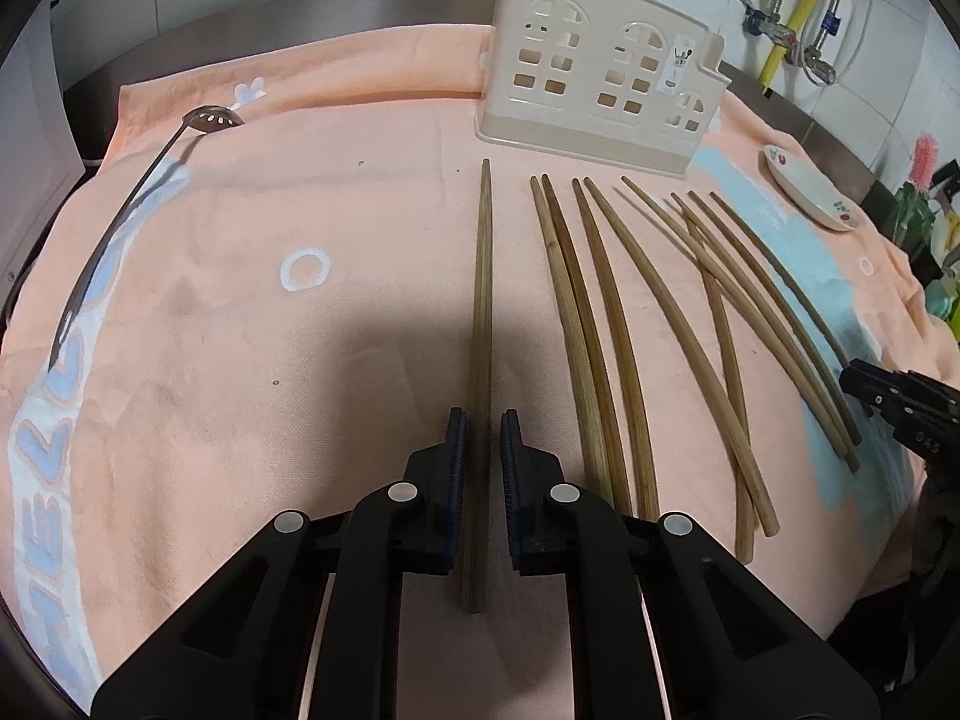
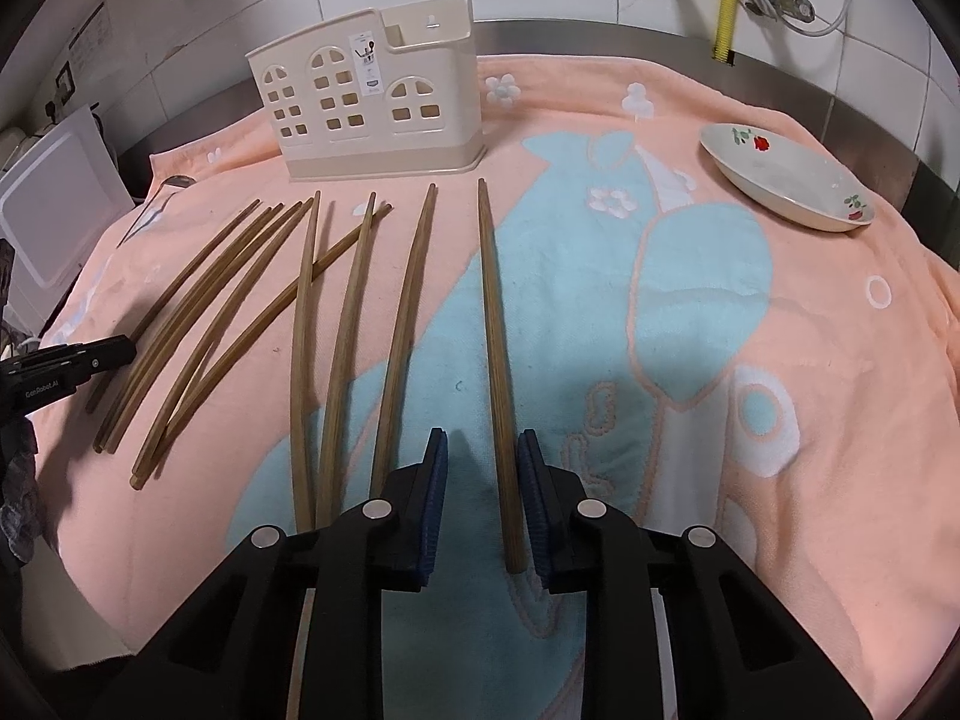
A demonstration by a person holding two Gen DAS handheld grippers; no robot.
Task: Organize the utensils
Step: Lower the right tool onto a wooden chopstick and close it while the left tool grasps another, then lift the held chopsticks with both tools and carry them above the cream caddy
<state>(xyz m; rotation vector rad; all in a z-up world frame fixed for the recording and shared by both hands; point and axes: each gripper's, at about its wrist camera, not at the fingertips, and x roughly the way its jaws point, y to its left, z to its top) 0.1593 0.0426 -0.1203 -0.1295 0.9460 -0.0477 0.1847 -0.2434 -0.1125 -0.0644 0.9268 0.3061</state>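
A single brown chopstick [image 1: 483,270] lies on the peach towel [image 1: 240,330], and my left gripper [image 1: 483,417] is shut on its near part. In the right wrist view another chopstick [image 2: 492,300] lies between the jaws of my right gripper [image 2: 485,437]. It rests close to the right pad with a clear gap on the left, so this gripper is open. Several more chopsticks [image 1: 600,330] [image 2: 300,312] lie fanned out between the two. The cream utensil holder [image 1: 600,90] [image 2: 372,108] stands upright at the back of the towel.
A metal slotted spoon [image 1: 213,119] lies at the towel's far left. A white flowered dish [image 2: 786,180] sits at the far right. Steel counter edge, tiled wall and pipes [image 2: 729,0] run behind. My right gripper's tip [image 1: 882,390] shows at the left view's right edge.
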